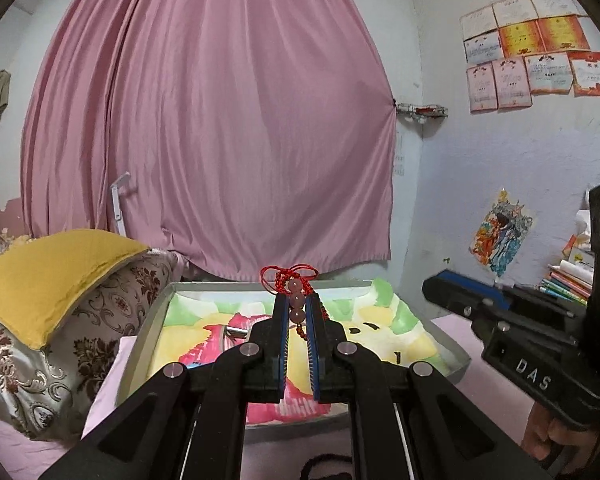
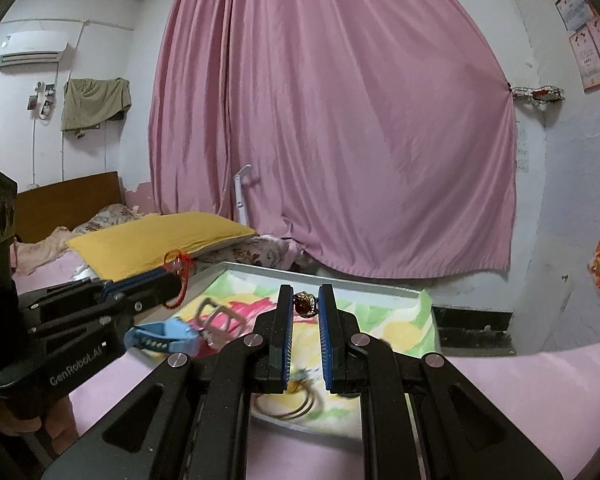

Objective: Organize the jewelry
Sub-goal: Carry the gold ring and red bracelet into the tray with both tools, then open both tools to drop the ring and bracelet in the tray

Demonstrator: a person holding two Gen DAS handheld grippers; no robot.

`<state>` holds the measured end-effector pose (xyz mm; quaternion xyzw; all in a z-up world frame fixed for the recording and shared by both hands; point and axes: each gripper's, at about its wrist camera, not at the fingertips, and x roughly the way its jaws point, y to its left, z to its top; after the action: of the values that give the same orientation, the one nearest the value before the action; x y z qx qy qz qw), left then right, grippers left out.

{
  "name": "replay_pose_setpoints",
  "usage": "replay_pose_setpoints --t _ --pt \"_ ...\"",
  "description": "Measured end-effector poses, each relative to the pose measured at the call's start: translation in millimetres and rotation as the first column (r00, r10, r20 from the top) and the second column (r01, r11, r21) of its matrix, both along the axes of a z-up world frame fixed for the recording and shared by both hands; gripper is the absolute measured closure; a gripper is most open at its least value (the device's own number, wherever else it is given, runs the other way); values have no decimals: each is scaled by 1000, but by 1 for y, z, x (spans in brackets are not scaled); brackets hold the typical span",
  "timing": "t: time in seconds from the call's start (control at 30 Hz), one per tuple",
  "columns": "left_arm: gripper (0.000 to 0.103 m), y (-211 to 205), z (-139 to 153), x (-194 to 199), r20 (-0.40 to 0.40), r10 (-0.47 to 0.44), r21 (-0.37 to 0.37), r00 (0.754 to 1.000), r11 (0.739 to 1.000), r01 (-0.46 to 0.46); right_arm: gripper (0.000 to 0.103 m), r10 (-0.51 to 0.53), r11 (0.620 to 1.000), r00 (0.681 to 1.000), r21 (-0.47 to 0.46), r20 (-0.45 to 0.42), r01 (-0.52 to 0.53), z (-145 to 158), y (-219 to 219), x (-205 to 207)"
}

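Above the tray [image 1: 148,336], two claws held jewelry.
The left claw [image 1: 298,312] pinched a beaded red cord [image 1: 296,292], hanging lengthwise; the right claw [image 2: 306,304] gripped a red-stone ring [image 2: 305,303].

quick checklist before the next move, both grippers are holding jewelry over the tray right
1. Left gripper shut on the red cord bracelet with pink beads: ok, beads sit between the pads.
2. Right gripper shut on the gold ring with a dark red stone: ok, but held only at the fingertips.
3. Both pieces lifted clear of the tray: ok.
4. Grippers apart from each other: ok, no contact seen.
5. Bracelet's loose cord free of snags: cannot tell, the lower part is hidden behind the fingers.
6. Drop spot chosen: cannot tell; blue watch and bangles already lie in the tray.
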<state>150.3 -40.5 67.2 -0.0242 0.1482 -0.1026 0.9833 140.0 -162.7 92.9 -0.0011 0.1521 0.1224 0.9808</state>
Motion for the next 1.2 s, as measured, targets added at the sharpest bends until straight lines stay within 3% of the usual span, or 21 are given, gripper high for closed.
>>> replay_pose_setpoints --t 0.33,0.63,0.9,1.2 --pt "95 -3 -21 49 -218 -20 9 976 1000 23 92 -15 1000 991 -1 -131 15 -13 -7 41" --pt "95 -14 -45 67 -382 -31 44 924 998 52 92 23 1000 932 27 -362 -14 -56 -16 67" --pt "95 -21 -55 74 -454 -25 76 890 995 67 92 48 999 871 31 -489 -38 -83 -15 81" --pt "95 -24 -69 82 -533 -42 70 845 993 93 92 49 999 850 30 -524 -39 -89 -12 83"
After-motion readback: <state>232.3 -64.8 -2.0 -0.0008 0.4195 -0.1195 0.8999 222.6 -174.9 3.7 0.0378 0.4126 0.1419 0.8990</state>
